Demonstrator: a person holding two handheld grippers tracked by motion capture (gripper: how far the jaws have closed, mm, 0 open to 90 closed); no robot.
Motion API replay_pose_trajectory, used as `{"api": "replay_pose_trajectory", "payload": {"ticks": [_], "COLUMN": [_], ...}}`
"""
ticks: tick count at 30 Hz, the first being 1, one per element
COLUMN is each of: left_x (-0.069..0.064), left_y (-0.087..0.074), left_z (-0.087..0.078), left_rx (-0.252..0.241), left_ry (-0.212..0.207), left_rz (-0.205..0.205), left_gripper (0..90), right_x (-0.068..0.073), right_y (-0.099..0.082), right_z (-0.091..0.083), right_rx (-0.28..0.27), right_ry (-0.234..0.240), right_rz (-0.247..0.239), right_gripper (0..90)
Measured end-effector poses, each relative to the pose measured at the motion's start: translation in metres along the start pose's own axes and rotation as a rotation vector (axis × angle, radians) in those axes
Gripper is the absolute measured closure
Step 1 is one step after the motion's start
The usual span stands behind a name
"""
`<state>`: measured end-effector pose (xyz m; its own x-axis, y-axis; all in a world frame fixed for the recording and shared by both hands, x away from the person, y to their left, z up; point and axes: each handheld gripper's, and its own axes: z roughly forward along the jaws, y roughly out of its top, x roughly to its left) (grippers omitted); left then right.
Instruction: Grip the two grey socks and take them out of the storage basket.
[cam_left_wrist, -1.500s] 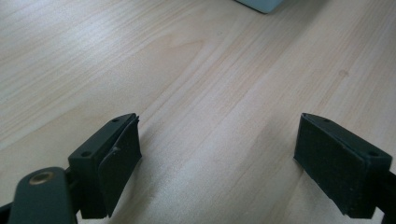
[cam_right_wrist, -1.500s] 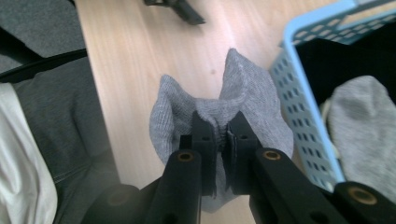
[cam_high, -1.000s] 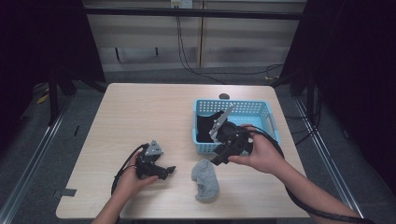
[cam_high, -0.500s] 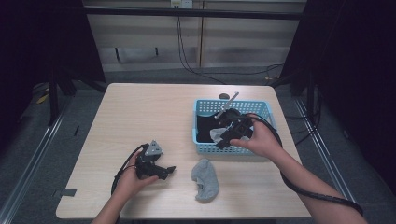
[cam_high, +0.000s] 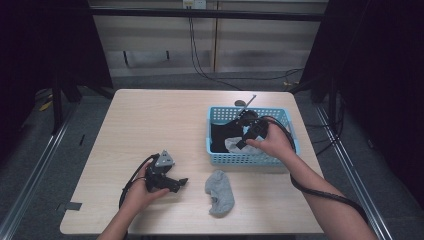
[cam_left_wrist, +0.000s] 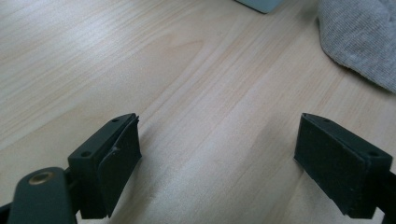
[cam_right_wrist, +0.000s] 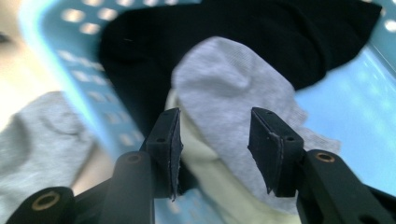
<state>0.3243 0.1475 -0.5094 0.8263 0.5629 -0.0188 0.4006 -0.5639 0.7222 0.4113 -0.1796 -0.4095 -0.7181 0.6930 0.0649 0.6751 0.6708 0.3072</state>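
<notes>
One grey sock (cam_high: 219, 192) lies out on the table; my right gripper (cam_right_wrist: 215, 140), part-open, hovers over another (cam_right_wrist: 233, 93) in the basket (cam_high: 252, 159), left gripper (cam_left_wrist: 219, 158) wide and empty.

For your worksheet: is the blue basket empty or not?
Not empty: the blue basket holds a black sock and a grey sock.

surface: light wood table (cam_high: 150, 120) | on it: blue basket (cam_high: 289, 116) past the right gripper's fingers (cam_right_wrist: 170, 140) | grey sock (cam_high: 219, 191) lay flat, just beyond the left gripper's fingers (cam_left_wrist: 114, 158), near the basket's front wall
</notes>
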Motion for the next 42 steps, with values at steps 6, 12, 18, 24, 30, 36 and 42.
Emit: {"api": "replay_pose_trajectory", "payload": {"ticks": [6, 12, 18, 24, 30, 36, 42], "left_x": [0.000, 0.000, 0.000, 0.000, 0.000, 0.000, 0.000], "left_y": [0.000, 0.000, 0.000, 0.000, 0.000, 0.000, 0.000], "left_z": [0.000, 0.000, 0.000, 0.000, 0.000, 0.000, 0.000], "left_rx": [0.000, 0.000, 0.001, 0.001, 0.001, 0.000, -0.002], "left_ry": [-0.001, -0.004, -0.004, -0.004, -0.004, -0.004, -0.005], "left_rz": [0.000, -0.005, -0.004, -0.004, -0.004, -0.003, -0.004], "left_gripper": [13.4, 13.3, 13.2, 13.2, 13.2, 13.2, 13.2], "right_x": [-0.015, -0.028, -0.031, -0.030, -0.027, -0.026, -0.029], "right_y": [-0.005, -0.006, -0.005, -0.002, 0.002, 0.005, 0.003], "right_z": [0.020, 0.034, 0.046, 0.058, 0.059, 0.052, 0.039], "right_rx": [0.026, 0.038, 0.054, 0.084, 0.111, 0.122, 0.096], "right_ry": [-0.030, -0.052, -0.064, -0.060, -0.056, -0.059, -0.042], "right_rz": [0.041, 0.069, 0.081, 0.075, 0.057, 0.048, 0.067], "right_gripper": [55.6, 57.6, 59.3, 67.6, 84.2, 86.4, 86.5]}}
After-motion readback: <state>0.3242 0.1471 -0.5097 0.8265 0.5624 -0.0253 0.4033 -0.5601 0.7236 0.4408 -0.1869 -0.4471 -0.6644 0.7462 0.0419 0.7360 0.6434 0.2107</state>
